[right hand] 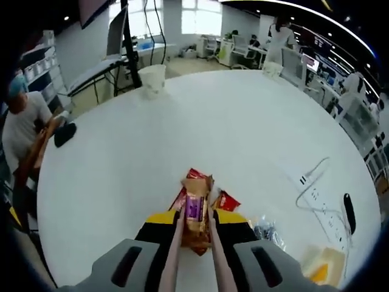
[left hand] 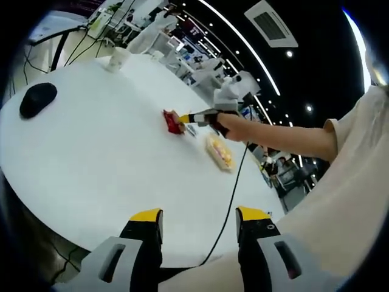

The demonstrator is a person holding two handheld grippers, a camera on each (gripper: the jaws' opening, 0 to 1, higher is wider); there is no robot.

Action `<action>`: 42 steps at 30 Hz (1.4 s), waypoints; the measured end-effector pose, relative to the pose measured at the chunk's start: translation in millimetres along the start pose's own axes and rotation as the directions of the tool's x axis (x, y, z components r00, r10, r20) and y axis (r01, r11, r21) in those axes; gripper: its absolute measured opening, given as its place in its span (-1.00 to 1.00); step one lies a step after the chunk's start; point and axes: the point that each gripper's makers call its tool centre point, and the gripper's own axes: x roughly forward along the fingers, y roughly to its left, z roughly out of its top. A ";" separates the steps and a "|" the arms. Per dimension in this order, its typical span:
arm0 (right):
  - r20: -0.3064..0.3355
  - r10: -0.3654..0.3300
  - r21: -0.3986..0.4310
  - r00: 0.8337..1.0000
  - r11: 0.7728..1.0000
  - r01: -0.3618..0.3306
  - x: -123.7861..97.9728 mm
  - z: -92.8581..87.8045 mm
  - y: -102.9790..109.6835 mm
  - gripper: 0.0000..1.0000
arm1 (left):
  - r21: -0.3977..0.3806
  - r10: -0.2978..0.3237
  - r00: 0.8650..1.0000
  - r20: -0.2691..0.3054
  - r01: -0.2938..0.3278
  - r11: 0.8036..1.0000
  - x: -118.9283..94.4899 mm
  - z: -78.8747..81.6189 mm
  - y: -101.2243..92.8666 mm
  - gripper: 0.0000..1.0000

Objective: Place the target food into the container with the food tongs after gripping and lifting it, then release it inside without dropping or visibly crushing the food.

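The round white table (right hand: 182, 128) takes up most of both views, with a white paper cup (right hand: 152, 78) at about eleven o'clock in the right gripper view and a power strip (right hand: 316, 198) with its cable at about four o'clock. A dark object (left hand: 37, 99), perhaps a mouse, lies at ten o'clock in the left gripper view. The container (left hand: 219, 151), a shallow clear tray with something yellowish in it, sits just right of centre there, near the person's forearm; in the right gripper view it appears at five o'clock. The left gripper (left hand: 199, 217) hangs off the table's near edge with its jaws spread apart and nothing between them. The right gripper (right hand: 196, 219) is closed on the food tongs (right hand: 176, 255), squeezing their two pale arms together, and the tong tips pinch a brown-and-purple packet (right hand: 196, 210), the target food, resting among red wrappers (right hand: 226, 201) on the table. Whether the packet has left the surface is hard to judge. The risks ahead: a loose pinch could let the packet slip during the carry to the tray, too hard a squeeze could crumple it, and a neighbouring wrapper may snag and come along.
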 end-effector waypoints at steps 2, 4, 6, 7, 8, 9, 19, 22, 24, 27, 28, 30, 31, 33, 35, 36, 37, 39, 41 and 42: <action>-0.005 0.004 -0.025 1.000 1.000 -0.004 2.3 1.0 -1.4 -0.57 | -0.003 0.002 1.000 0.001 -0.002 1.000 0.4 -0.5 0.2 -0.05; -0.007 0.003 -0.121 1.000 0.993 -0.004 3.2 2.2 2.0 -0.58 | -0.017 0.010 1.000 0.008 -0.010 1.000 0.5 -0.6 2.1 -0.05; -0.003 0.000 -0.106 1.000 0.994 0.000 4.3 1.3 2.2 -0.59 | -0.026 0.008 1.000 0.013 -0.008 1.000 1.3 -0.4 2.3 -0.05; 0.000 -0.003 -0.091 1.000 0.996 0.003 5.1 1.5 -0.1 -0.58 | -0.027 0.008 1.000 0.013 -0.008 1.000 1.8 -0.8 2.6 -0.06; 0.002 -0.005 -0.074 1.000 0.997 0.005 4.4 1.2 -1.0 -0.58 | -0.025 0.007 1.000 0.013 -0.007 1.000 2.2 -0.9 2.3 -0.06; 0.003 -0.005 -0.072 1.000 0.997 0.005 4.2 1.1 -1.4 -0.58 | -0.025 0.005 1.000 0.012 -0.005 1.000 2.6 -1.0 1.7 -0.06; -0.009 0.008 -0.123 1.000 0.992 -0.009 1.9 0.1 1.5 -0.51 | -0.027 0.020 1.000 0.021 -0.019 0.999 -5.4 -3.5 3.9 -0.05; -0.002 -0.001 -0.098 1.000 0.995 0.001 1.3 -1.1 -2.9 -0.48 | -0.031 0.023 1.000 0.017 -0.022 0.999 -6.2 -5.6 5.2 -0.06; 0.004 -0.001 -0.087 1.000 0.996 0.001 1.4 -1.0 -3.6 -0.47 | -0.032 0.023 1.000 0.017 -0.022 0.999 -6.1 -5.8 5.2 -0.07; 0.011 -0.005 -0.065 1.000 0.998 0.006 0.2 -2.7 -4.1 -0.46 | -0.033 0.017 1.000 0.020 -0.016 0.999 -3.2 -4.8 3.1 -0.07; 0.011 -0.007 -0.068 1.000 0.998 0.007 0.6 -2.3 -4.0 -0.46 | -0.032 0.015 1.000 0.019 -0.014 0.999 -2.1 -4.4 2.1 -0.07; 0.011 -0.008 -0.071 1.000 0.997 0.009 0.7 -2.2 -4.2 -0.46 | -0.027 0.009 1.000 0.017 -0.009 1.000 -0.2 -3.7 0.0 -0.07; 0.011 -0.011 -0.086 1.000 0.996 0.012 0.3 -2.0 -3.2 -0.45 | -0.025 0.006 1.000 0.016 -0.006 1.000 0.2 -3.3 -0.4 -0.07; 0.012 -0.018 -0.114 1.000 0.993 0.019 -0.6 -1.5 -1.3 -0.45 | -0.021 0.001 1.000 0.014 -0.001 1.000 1.0 -2.5 -1.1 -0.07; 0.015 -0.014 -0.126 1.000 0.992 0.016 -0.3 -0.8 -1.7 -0.46 | -0.023 0.002 1.000 0.014 -0.002 1.000 1.3 -2.4 -0.4 -0.07; 0.017 -0.012 -0.133 1.000 0.991 0.014 -0.1 -0.5 -1.8 -0.46 | -0.024 0.003 1.000 0.013 -0.003 1.000 1.4 -2.4 0.0 -0.07; 0.018 -0.006 -0.130 1.000 0.991 0.009 -0.3 -0.3 -1.4 -0.47 | -0.025 0.004 1.000 0.014 -0.003 1.000 1.3 -2.2 0.6 -0.07; 0.016 0.002 -0.109 1.000 0.994 0.000 -0.8 -1.3 -2.0 -0.48 | -0.025 0.003 1.000 0.014 -0.003 1.000 1.2 -1.9 0.7 -0.08; 0.010 0.033 -0.038 0.999 0.999 -0.033 -0.1 -3.9 1.6 -0.49 | -0.025 0.004 1.000 0.015 -0.004 1.000 0.8 -2.2 0.4 -0.08; 0.016 0.023 -0.053 1.000 0.998 -0.022 -1.6 -3.8 -0.3 -0.49 | -0.028 0.004 1.000 0.016 -0.004 1.000 0.7 -2.7 0.2 -0.08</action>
